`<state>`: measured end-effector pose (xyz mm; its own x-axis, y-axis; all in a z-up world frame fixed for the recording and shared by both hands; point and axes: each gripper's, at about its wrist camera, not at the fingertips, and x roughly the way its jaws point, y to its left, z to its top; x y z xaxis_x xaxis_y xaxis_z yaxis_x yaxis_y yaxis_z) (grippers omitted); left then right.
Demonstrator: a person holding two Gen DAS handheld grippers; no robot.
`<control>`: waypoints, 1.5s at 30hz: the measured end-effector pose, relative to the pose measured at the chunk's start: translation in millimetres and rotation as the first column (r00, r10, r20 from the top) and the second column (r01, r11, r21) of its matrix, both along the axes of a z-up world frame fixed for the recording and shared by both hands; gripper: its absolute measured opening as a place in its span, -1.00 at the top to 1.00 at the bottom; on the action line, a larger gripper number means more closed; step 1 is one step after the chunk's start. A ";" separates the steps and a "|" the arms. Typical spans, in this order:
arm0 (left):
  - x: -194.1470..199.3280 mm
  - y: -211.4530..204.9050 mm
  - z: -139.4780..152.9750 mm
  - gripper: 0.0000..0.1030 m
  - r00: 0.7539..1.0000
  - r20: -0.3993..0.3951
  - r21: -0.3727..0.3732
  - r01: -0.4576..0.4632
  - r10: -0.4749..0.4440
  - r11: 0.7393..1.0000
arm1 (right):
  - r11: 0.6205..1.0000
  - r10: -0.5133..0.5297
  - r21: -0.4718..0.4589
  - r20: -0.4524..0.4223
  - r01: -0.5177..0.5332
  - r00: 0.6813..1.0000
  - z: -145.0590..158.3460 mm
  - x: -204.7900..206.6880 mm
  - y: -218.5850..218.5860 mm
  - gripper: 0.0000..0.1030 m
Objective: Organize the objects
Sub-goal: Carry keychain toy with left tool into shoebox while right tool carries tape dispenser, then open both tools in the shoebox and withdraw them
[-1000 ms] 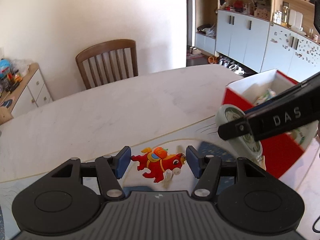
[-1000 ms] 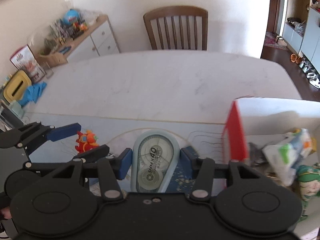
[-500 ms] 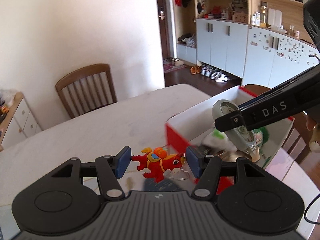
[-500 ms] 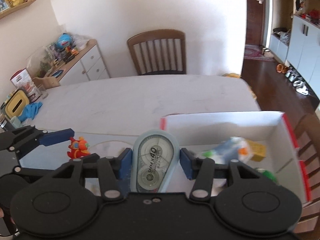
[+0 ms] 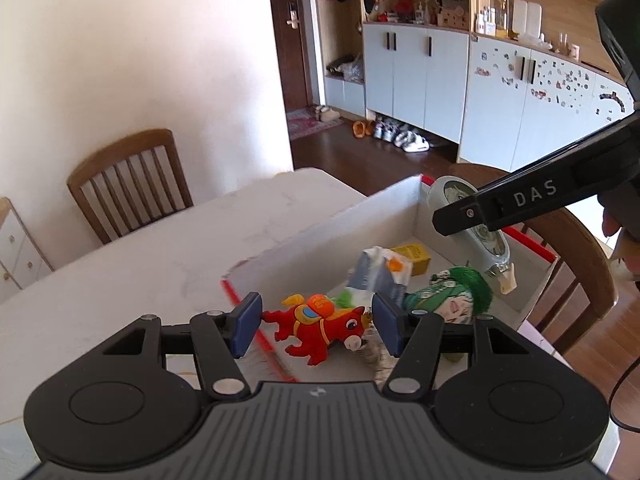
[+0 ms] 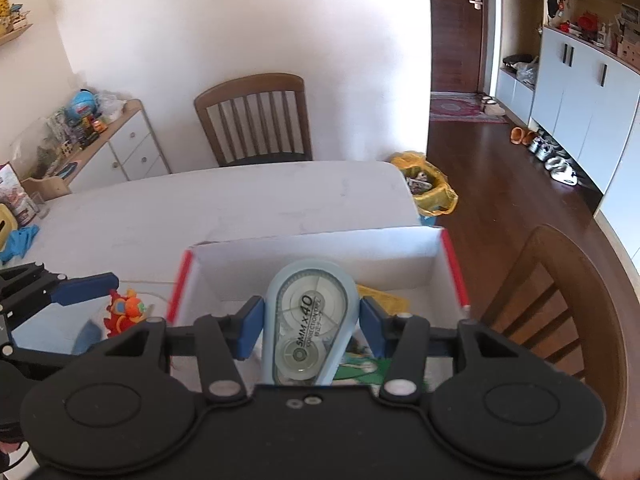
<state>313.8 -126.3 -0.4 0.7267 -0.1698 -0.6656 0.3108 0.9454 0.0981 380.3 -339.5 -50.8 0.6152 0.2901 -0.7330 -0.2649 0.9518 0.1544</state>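
**Both tools loaded over the box**

The left tool pinches a red horse by its ends, held over the near left corner of the box. The right tool pinches a tape dispenser above the box's middle. Inside lie a carton, a yellow block and a green-haired doll. The box sits at the bench edge

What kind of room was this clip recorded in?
Most likely a home dining area by the entrance: a pale dining table with wooden chairs, shoes under wall cabinets, and a front door.
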 end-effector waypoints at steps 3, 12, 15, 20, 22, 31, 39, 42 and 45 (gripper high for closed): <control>6.4 -10.1 -8.1 -0.16 1.000 -0.030 0.003 0.005 -0.005 1.000 | 1.000 -0.008 -0.013 -0.014 0.008 1.000 -10.5 6.6 -10.4 0.02; 31.5 -37.3 -41.8 -0.16 0.987 -0.159 -0.017 0.015 -0.017 1.000 | 0.999 0.003 -0.054 -0.071 -0.007 0.997 -43.0 21.3 -19.6 0.02; 36.6 -46.4 -53.3 -0.16 0.982 -0.190 -0.008 0.019 -0.020 1.000 | 0.998 0.007 -0.068 -0.096 -0.014 0.995 -53.2 31.3 -20.3 0.02; 42.5 -59.9 -66.9 -0.16 0.975 -0.220 0.007 0.037 -0.034 0.999 | 0.996 0.026 -0.079 -0.121 -0.036 0.992 -63.8 44.9 -14.9 0.02; 44.5 -64.2 -71.4 -0.16 0.971 -0.235 0.008 0.046 -0.043 0.999 | 0.995 0.044 -0.086 -0.145 -0.057 0.989 -70.3 48.6 -11.8 0.02; 54.0 -68.8 -84.9 -0.16 0.964 -0.263 0.032 0.052 -0.042 0.998 | 0.992 0.054 -0.099 -0.196 -0.075 0.979 -88.6 53.8 -11.4 0.02; 54.1 -62.1 -93.0 -0.18 0.956 -0.293 0.020 0.025 -0.019 0.999 | 0.995 0.043 -0.081 -0.200 -0.061 0.979 -89.4 52.3 -18.9 0.01; 53.8 -60.9 -92.0 -0.18 0.952 -0.305 0.002 0.018 -0.017 1.000 | 0.996 0.040 -0.069 -0.198 -0.055 0.979 -87.8 49.8 -24.1 0.01; 52.2 -58.7 -93.2 -0.19 0.949 -0.315 -0.014 0.002 -0.006 1.000 | 0.996 0.033 -0.071 -0.187 -0.047 0.982 -85.0 46.8 -25.8 -0.05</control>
<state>366.0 -185.0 -93.6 0.4800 -0.1827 -0.8580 0.3279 0.9445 -0.0177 427.2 -365.4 -135.8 0.4553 0.2516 -0.8541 -0.2760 0.9519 0.1333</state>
